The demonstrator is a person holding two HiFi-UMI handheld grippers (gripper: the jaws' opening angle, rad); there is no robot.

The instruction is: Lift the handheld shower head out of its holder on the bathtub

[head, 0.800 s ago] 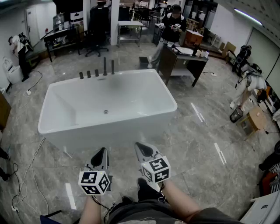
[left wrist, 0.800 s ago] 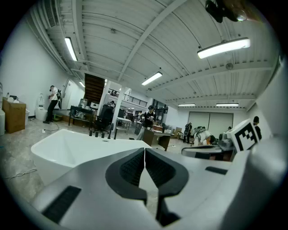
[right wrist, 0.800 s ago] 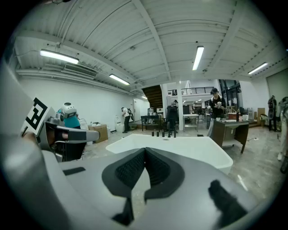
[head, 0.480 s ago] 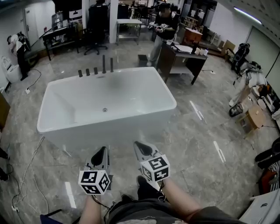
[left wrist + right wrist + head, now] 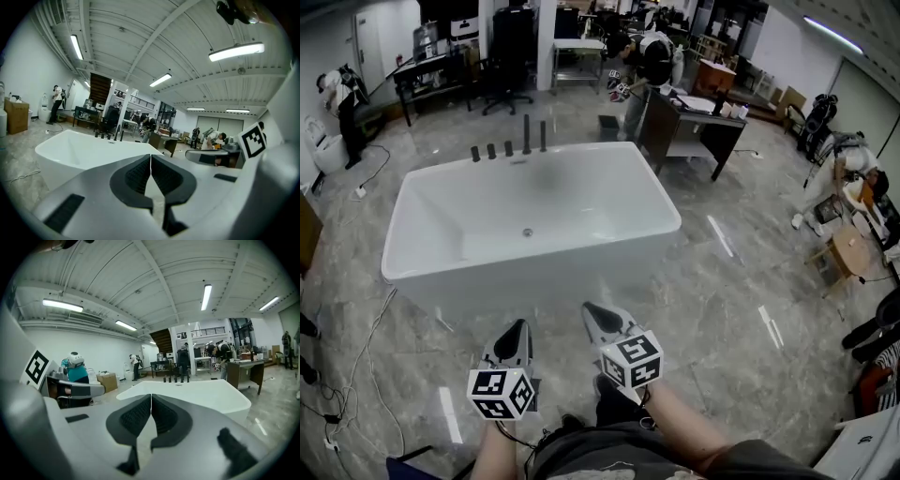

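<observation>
Jaws of the left gripper (image 5: 150, 157) are pressed together, pad against pad, with nothing clamped. The right gripper (image 5: 151, 397) is closed and empty in the same way. Both are held side by side on the near side of the white bathtub (image 5: 487, 281), well apart from its wall and pointing toward it over the marble floor (image 5: 722, 309).

On the bathtub's far rim stands a row of black fittings (image 5: 491, 151). The handheld shower head (image 5: 526, 136) is one of the two tall uprights at the row's right end, too small to say which for certain. Beyond the far right corner of the bathtub a person (image 5: 649, 56) bends over a dark desk (image 5: 698, 122). Cables (image 5: 356, 375) trail on the floor left of the bathtub.
</observation>
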